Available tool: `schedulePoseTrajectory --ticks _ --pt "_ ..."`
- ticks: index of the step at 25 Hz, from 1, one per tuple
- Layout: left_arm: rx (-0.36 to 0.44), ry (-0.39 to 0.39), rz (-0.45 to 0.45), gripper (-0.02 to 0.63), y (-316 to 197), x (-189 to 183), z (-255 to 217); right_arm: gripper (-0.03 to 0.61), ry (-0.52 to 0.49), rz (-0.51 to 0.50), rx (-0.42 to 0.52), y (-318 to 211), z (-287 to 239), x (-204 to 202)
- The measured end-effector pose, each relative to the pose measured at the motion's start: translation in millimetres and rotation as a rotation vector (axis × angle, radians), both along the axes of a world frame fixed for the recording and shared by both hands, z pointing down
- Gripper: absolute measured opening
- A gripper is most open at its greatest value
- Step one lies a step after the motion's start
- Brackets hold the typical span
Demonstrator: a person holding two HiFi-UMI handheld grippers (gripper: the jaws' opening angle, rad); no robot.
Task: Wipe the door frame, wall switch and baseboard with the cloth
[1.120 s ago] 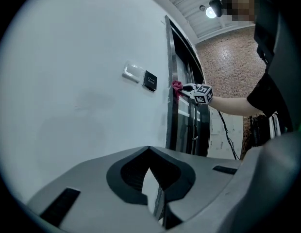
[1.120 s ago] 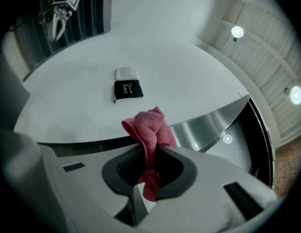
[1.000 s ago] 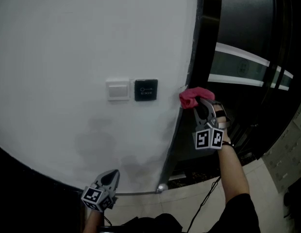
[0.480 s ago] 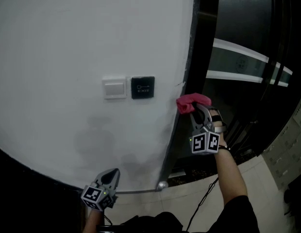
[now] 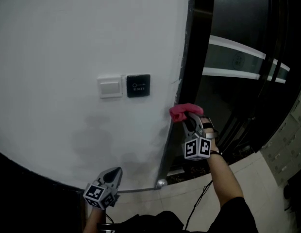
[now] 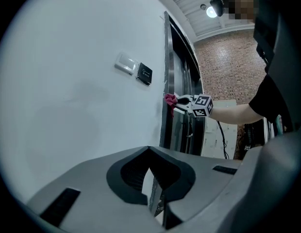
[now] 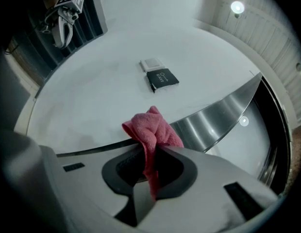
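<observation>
My right gripper [image 5: 188,120] is shut on a pink cloth [image 5: 181,111] and presses it against the metal door frame edge [image 5: 183,67], below and right of the switches. In the right gripper view the cloth [image 7: 153,129] bunches out of the closed jaws of that gripper [image 7: 149,154] onto the shiny frame strip [image 7: 213,118]. A white wall switch [image 5: 109,87] and a black exit button [image 5: 138,86] sit side by side on the white wall. My left gripper [image 5: 115,173] hangs low near the wall's foot, shut and holding nothing; its own view [image 6: 150,152] shows the same.
Right of the frame is a dark glass door [image 5: 238,81] with pale horizontal bands. A cable [image 5: 201,195] trails down by the right forearm over a tiled floor [image 5: 267,193]. A dark band [image 5: 29,178] runs along the wall's bottom. A brick wall [image 6: 228,62] stands beyond.
My right gripper has slid the cloth down the door frame edge, ending lower and slightly left. The left gripper has stayed where it was.
</observation>
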State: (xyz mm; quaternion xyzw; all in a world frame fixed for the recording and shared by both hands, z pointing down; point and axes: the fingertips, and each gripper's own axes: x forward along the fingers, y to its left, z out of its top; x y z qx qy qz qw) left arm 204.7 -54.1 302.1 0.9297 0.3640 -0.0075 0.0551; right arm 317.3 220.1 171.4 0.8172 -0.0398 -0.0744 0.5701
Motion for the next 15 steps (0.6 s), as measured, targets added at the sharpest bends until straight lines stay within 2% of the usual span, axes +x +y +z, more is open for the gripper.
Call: schedulePoseTrajectory --ticks 5,15 --pt "-0.009 -0.006 0.001 -0.009 0.3 0.5 0.4 0.052 -0.060 0.005 -0.032 -2.1 33.1 0.5" --pt "-0.010 -0.011 0.014 -0.009 3.8 5.2 6.1 0.052 -0.114 0.013 -0.015 -1.9 60.7 0.6"
